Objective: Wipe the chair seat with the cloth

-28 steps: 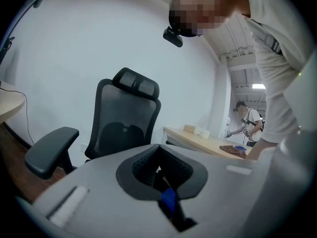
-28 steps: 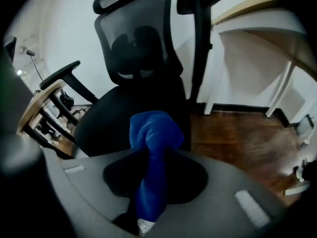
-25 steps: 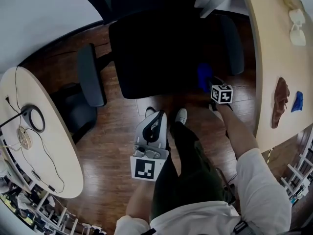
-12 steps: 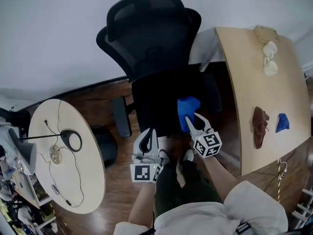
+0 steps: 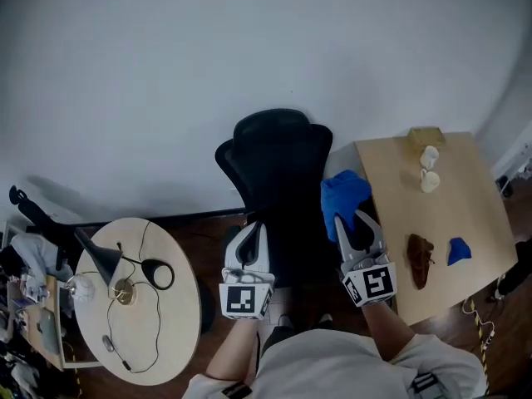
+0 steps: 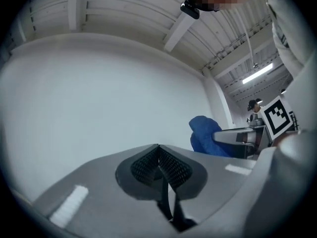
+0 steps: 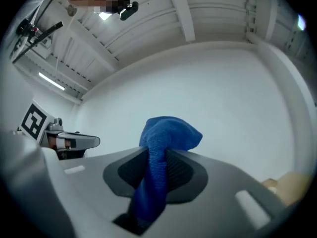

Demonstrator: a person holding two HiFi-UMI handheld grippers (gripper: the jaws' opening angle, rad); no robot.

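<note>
Chair stands at the wall, beside the desk; its seat is mostly hidden behind the grippers. Cloth is held up off the seat, clamped in the right gripper jaws. Left gripper: jaws together, empty. Advised: lower the cloth flat onto the seat, press evenly, overlap strokes (edges included). No legible writing; square markers only.

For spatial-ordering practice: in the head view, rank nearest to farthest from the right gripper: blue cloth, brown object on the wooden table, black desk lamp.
1. Blue cloth, clamped in the right gripper.
2. Brown object, wooden table, right.
3. Black desk lamp, round table, far left.
</note>
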